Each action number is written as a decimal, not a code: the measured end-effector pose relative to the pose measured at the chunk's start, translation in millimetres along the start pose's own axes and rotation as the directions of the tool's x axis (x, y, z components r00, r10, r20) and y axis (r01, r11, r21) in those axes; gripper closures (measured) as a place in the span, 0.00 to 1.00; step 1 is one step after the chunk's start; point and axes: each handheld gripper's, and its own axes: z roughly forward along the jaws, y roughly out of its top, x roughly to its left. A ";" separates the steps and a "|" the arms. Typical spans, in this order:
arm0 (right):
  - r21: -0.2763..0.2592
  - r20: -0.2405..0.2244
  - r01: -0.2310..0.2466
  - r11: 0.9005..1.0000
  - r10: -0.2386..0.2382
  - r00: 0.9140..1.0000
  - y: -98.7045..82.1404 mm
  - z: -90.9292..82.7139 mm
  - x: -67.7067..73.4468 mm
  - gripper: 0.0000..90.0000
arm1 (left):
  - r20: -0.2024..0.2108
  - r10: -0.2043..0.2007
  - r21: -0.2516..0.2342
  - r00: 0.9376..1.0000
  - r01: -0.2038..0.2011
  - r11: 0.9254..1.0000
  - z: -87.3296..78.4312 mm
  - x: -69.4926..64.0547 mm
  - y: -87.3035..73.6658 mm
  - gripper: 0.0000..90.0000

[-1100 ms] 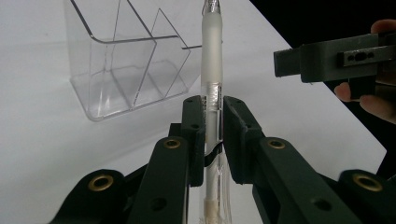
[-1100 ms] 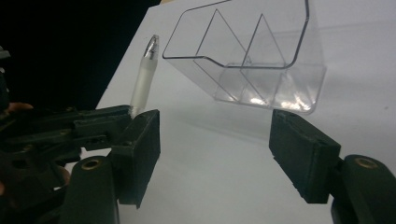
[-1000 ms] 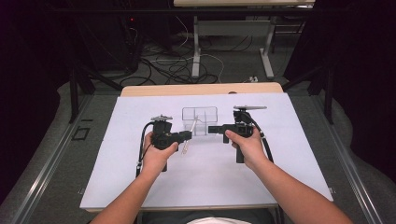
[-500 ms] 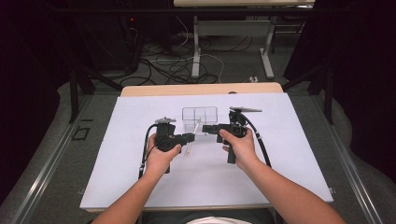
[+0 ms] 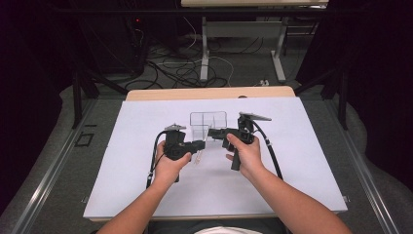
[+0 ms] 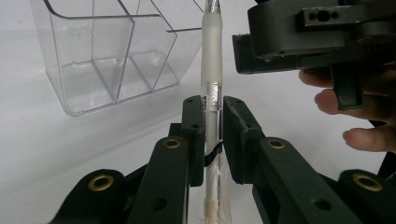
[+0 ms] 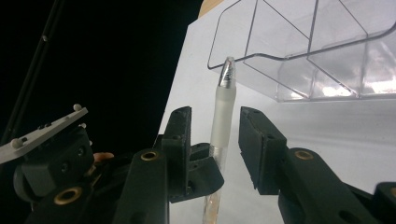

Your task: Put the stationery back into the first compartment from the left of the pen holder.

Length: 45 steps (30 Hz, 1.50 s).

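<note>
A clear pen (image 6: 211, 70) with a frosted white grip and a silver tip stands between the pads of my left gripper (image 6: 213, 105), which is shut on its barrel. In the high view the left gripper (image 5: 198, 145) holds the pen (image 5: 198, 157) just above the white mat. My right gripper (image 7: 215, 116) faces it from the other side. Its jaws have just been closing and stand on either side of the pen's frosted grip (image 7: 223, 112), with a gap on both sides. The right gripper (image 5: 213, 132) sits just in front of a clear divided organizer (image 5: 208, 122).
The clear organizer (image 6: 107, 56) stands on the white mat (image 5: 302, 161) close behind both grippers, its compartments holding nothing. The wooden table edge (image 5: 209, 92) runs behind the mat. Cables and table legs lie on the dark floor beyond.
The right hand has shifted a little to the left, bringing its gripper up to the pen held by the left gripper. The left hand has stayed in place.
</note>
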 end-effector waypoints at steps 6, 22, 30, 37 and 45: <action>-0.017 -0.021 -0.032 0.999 0.031 0.999 -1.0 3.6 -3.9 0.74 | 0.000 0.001 0.007 1.000 -0.001 1.000 2.0 0.0 -0.7 0.88; -0.020 -0.009 -0.043 0.999 0.043 0.999 -1.2 6.3 -5.5 0.77 | 0.006 0.004 -0.004 1.000 -0.004 1.000 2.3 -1.6 -2.1 0.88; -0.021 0.002 -0.058 0.998 0.058 0.998 1.0 7.9 -9.1 0.82 | 0.024 0.017 0.000 1.000 -0.017 1.000 4.5 -7.7 -3.6 0.88; -0.012 -0.011 -0.072 0.997 0.072 0.997 2.2 8.8 -11.3 0.89 | 0.029 0.012 -0.010 1.000 -0.012 1.000 2.8 -6.1 -2.7 0.88; -0.013 -0.012 -0.060 0.998 0.060 0.998 6.5 13.5 -7.8 0.89 | 0.016 0.004 -0.016 1.000 -0.004 1.000 -1.1 0.3 0.2 0.79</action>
